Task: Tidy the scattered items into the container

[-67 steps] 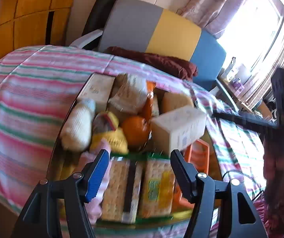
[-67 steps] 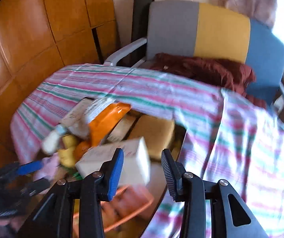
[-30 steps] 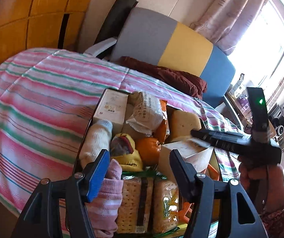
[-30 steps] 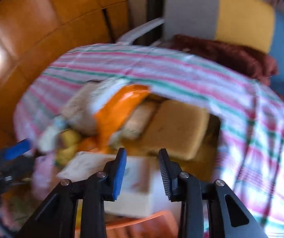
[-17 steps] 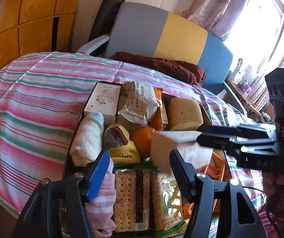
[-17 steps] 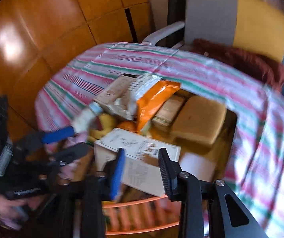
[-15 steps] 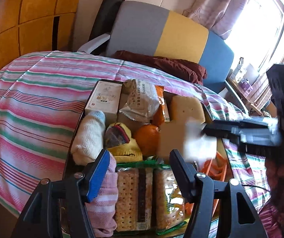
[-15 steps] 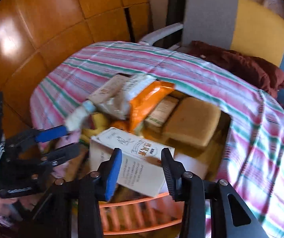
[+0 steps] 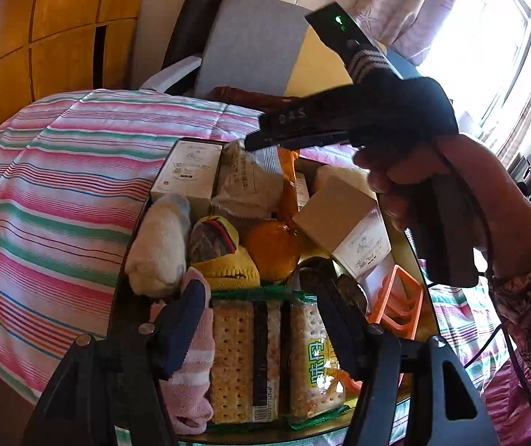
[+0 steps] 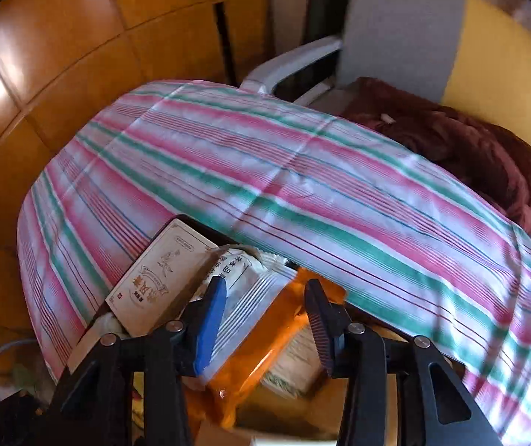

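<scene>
A dark container point(image 9: 119, 297) on the striped bedspread holds several items. In the left wrist view I see a white box point(image 9: 187, 171), a white and orange snack bag point(image 9: 254, 182), a cream sock point(image 9: 158, 245), an orange point(image 9: 271, 243), a tilted tan box point(image 9: 343, 223) and cracker packs point(image 9: 250, 356). My left gripper point(image 9: 261, 319) hangs open just above the crackers. My right gripper point(image 10: 265, 316) hovers over the snack bag point(image 10: 250, 319), beside the white box point(image 10: 161, 278). Its jaws are opening and its pads press on nothing. A hand carries it in from the right point(image 9: 258, 141).
The striped bedspread point(image 10: 302, 186) spreads beyond and left of the container. Behind it stands a grey, yellow and blue chair point(image 10: 414, 37) with a dark red blanket point(image 10: 451, 141). Wooden panels point(image 10: 61, 55) close off the left. An orange plastic rack point(image 9: 395, 304) lies in the container's right corner.
The right gripper let go of the tan box, which now lies tilted at the container's right side. It then swung across to the far left, over the snack bag. The left gripper hardly moved.
</scene>
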Demonstrator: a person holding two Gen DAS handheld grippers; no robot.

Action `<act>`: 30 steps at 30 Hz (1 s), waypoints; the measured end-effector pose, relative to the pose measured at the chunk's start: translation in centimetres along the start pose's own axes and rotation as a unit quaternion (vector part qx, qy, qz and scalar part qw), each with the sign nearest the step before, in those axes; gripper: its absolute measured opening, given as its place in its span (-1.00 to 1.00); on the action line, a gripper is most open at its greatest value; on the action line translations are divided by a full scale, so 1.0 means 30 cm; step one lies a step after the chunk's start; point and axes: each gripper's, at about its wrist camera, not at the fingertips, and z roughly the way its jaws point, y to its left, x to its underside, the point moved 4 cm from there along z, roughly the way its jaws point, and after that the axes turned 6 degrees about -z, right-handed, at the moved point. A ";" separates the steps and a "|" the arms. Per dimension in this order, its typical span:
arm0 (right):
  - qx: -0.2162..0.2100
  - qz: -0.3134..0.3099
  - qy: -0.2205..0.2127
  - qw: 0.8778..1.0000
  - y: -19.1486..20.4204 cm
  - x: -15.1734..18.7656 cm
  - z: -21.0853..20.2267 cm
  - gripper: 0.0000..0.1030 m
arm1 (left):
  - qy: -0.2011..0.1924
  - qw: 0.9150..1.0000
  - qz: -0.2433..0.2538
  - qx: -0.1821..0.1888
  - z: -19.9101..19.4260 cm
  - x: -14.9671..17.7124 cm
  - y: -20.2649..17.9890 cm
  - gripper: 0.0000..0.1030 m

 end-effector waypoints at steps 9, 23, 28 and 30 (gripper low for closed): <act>-0.022 -0.018 0.052 0.998 -0.014 0.133 -0.090 -0.14 | 0.002 1.000 -0.020 0.002 0.016 -0.015 0.018 0.24; -0.093 -0.045 0.018 0.994 0.057 0.421 -0.234 0.32 | -0.014 1.000 -0.022 -0.009 -0.019 -0.010 0.026 0.24; -0.053 -0.066 -0.021 0.996 0.085 0.464 -0.294 0.13 | -0.030 0.999 -0.033 -0.012 -0.038 -0.052 0.038 0.24; -0.025 -0.088 -0.066 0.994 0.076 0.412 -0.345 0.65 | -0.031 0.999 -0.035 -0.010 -0.039 -0.058 0.036 0.24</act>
